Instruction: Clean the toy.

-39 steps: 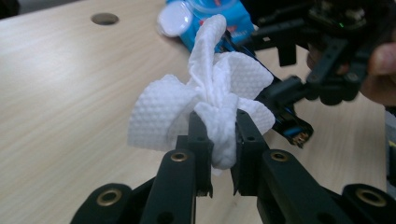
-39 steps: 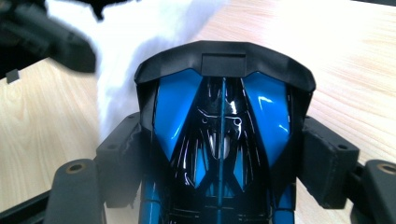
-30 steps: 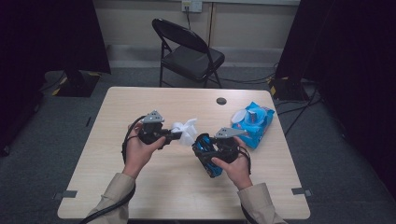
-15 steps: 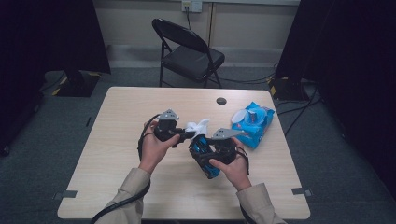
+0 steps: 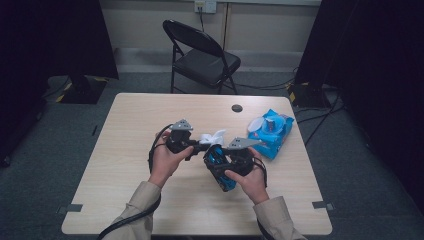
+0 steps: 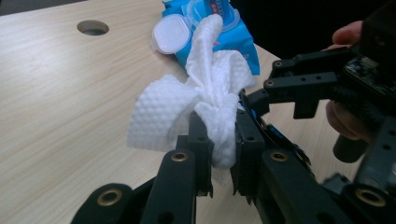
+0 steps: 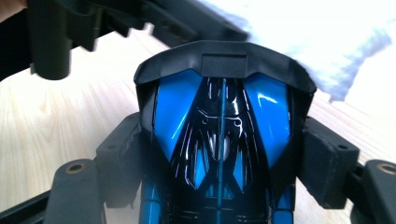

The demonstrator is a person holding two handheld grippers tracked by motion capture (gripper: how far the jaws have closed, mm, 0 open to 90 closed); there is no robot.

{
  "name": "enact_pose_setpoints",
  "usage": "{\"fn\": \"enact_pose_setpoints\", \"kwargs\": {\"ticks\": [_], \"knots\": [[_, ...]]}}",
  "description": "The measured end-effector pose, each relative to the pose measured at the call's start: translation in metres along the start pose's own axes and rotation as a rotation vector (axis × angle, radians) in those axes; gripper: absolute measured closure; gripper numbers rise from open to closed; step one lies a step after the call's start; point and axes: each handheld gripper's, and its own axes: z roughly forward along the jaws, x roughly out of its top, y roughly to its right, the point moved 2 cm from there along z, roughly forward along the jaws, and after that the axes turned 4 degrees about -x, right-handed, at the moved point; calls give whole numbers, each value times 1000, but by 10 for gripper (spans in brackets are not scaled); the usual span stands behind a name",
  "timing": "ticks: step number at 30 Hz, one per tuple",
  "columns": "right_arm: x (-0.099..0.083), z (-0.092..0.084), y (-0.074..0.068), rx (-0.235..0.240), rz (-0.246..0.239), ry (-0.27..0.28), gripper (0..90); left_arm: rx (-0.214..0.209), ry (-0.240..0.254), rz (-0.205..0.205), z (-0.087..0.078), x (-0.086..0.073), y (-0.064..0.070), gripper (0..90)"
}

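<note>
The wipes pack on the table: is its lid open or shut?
Open. The wipes pack has its round white lid flipped back beside the opening.

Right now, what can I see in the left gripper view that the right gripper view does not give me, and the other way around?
Left gripper view: the wipes pack with its lid open, the round hole in the table, and the left tool pinching the white wipe. Right gripper view: the blue and black toy car held close between the right tool jaws. Both: the wipe and the wooden table.
</note>
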Motion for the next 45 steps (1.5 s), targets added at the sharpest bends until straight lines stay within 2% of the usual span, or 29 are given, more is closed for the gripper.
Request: {"fn": "enact_pose_setpoints", "kwargs": {"ticks": [12,29,36,40,45], "knots": [[-4,0,6,-26,13,-6,257,-33,-18,-20,-9,-10,1,807],[-6,-1,14,-53,24,-8,257,-72,-54,-2,-16,-18,9,808],[-6,-2,15,-63,29,-4,257,-87,-53,-1,-17,-21,12,807],[-7,-2,17,-68,31,-3,257,-97,-65,0,-23,-25,13,807],[-6,-4,18,-69,40,6,256,-115,-32,-21,-35,-22,12,806]]}}
